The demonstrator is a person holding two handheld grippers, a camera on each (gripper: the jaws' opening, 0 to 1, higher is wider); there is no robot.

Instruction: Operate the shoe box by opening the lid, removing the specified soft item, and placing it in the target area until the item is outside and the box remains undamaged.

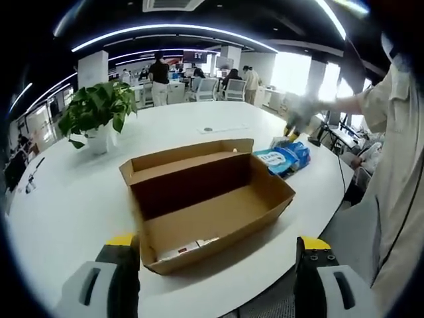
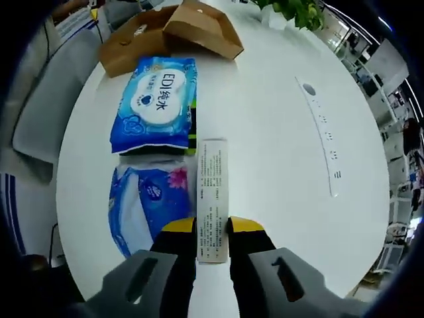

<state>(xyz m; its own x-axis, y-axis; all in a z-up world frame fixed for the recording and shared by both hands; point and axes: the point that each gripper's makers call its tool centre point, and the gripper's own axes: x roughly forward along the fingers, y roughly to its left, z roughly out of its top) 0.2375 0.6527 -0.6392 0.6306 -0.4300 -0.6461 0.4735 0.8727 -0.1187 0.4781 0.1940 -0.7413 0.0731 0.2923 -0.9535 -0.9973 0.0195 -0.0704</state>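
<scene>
Right tongs (image 2: pixel 212 242) clamping slim white box (image 2: pixel 212 199), long axis pointing away, left tongs (image 1: pixel 218 265) released before open shoe box (image 1: pixel 209 199)

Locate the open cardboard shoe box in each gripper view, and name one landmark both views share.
Left gripper view: the shoe box lies centre frame, lid open, between the open jaws.
Right gripper view: the same box sits at the top, left of centre, beyond the wipes.
Shared landmark: the blue wipes pack beside the box.

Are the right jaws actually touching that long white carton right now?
Touching. In the right gripper view the right gripper has both jaws pressed against the white carton, no gap on either side.
</scene>
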